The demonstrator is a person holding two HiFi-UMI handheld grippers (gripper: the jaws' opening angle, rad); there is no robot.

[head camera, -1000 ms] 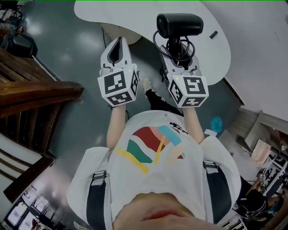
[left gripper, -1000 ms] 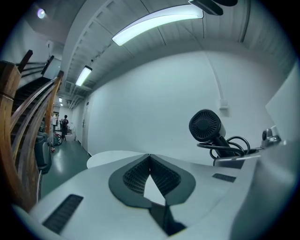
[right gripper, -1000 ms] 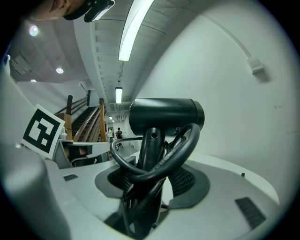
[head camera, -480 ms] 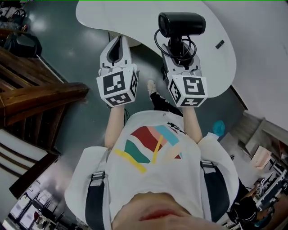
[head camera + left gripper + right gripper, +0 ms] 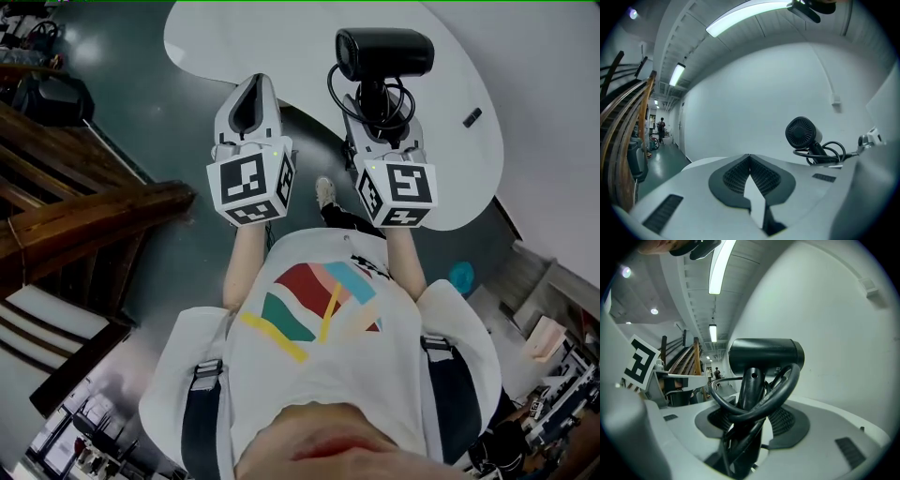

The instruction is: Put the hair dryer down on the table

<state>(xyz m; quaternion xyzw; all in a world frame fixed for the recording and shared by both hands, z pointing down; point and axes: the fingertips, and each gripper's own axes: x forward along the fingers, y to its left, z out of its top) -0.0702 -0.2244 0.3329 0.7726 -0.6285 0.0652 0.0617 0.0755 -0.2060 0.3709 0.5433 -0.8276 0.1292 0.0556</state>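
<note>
A black hair dryer (image 5: 384,53) stands upright in my right gripper (image 5: 377,120), which is shut on its handle, with the black cord (image 5: 373,101) looped round it. In the right gripper view the dryer's barrel (image 5: 766,356) sits above the jaws and the cord (image 5: 761,399) crosses the handle. The dryer hangs over the white rounded table (image 5: 300,52). My left gripper (image 5: 254,86) is level with it to the left, shut and empty, its tip over the table's near edge. In the left gripper view, the hair dryer (image 5: 802,133) shows at the right.
A small dark object (image 5: 472,117) lies on the table's right part. Wooden stair rails (image 5: 94,211) run along the left. A white wall (image 5: 553,103) stands behind the table. A teal thing (image 5: 460,277) lies on the grey floor. A person (image 5: 661,125) stands far down the corridor.
Both grippers have moved forward with the person toward the table. The table now lies under the dryer and the left gripper's tip. Neither gripper's jaws have changed.
</note>
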